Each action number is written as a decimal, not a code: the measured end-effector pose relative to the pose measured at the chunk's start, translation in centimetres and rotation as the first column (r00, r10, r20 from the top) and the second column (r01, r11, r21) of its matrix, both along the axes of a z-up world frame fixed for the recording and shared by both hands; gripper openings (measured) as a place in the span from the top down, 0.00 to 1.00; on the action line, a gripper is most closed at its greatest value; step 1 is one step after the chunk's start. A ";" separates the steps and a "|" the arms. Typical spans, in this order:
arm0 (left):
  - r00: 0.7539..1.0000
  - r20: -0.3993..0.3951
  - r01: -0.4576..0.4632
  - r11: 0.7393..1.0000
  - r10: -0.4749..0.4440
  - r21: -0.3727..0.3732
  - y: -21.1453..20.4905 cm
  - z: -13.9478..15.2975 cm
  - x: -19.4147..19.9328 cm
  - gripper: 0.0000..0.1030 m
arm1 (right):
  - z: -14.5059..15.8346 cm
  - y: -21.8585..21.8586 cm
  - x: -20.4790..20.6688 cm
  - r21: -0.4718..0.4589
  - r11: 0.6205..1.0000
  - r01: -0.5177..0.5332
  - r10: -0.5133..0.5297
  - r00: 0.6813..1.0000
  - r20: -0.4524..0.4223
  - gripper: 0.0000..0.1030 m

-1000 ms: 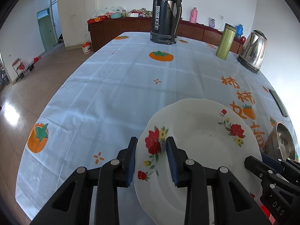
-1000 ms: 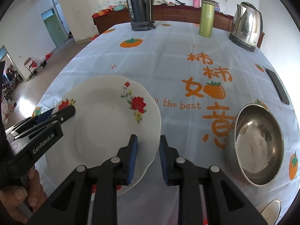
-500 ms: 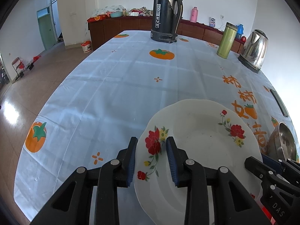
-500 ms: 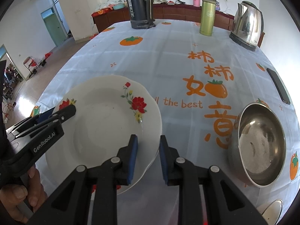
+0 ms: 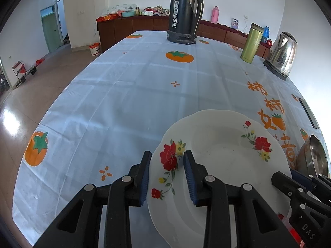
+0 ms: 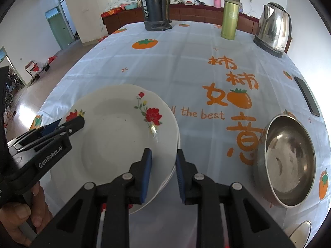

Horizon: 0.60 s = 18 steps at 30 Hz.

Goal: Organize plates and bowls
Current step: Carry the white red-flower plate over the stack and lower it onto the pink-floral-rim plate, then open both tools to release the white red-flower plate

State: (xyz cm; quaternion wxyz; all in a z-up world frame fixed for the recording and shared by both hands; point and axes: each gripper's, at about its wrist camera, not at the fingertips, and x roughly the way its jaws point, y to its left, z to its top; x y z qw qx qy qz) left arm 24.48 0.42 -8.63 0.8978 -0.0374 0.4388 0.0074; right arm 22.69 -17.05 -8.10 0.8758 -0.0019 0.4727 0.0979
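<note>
Tablecloth (image 6: 186,66) print reads "the best".

Both wrist views share the plate (image 5: 223,161) closely.

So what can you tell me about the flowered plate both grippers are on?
The flowered plate is white and glossy, ceramic by its look, with a scalloped rim, a shallow well and red flower sprays. It is the top of a small stack; more rims show beneath it. The left gripper and the right gripper each straddle its rim at opposite sides. A steel bowl sits apart, to its right.
</note>
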 end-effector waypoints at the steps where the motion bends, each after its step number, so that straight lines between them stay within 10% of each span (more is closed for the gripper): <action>1: 1.000 -0.001 -0.002 1.000 0.002 -0.001 0.1 0.0 0.0 0.67 | 0.0 0.0 0.0 -0.002 1.000 0.000 0.000 1.000 0.001 0.77; 18: 1.000 0.000 -0.009 1.000 0.009 -0.003 0.7 -0.6 0.4 0.66 | -0.2 0.9 0.5 -0.013 1.000 -0.018 0.018 1.000 0.002 0.77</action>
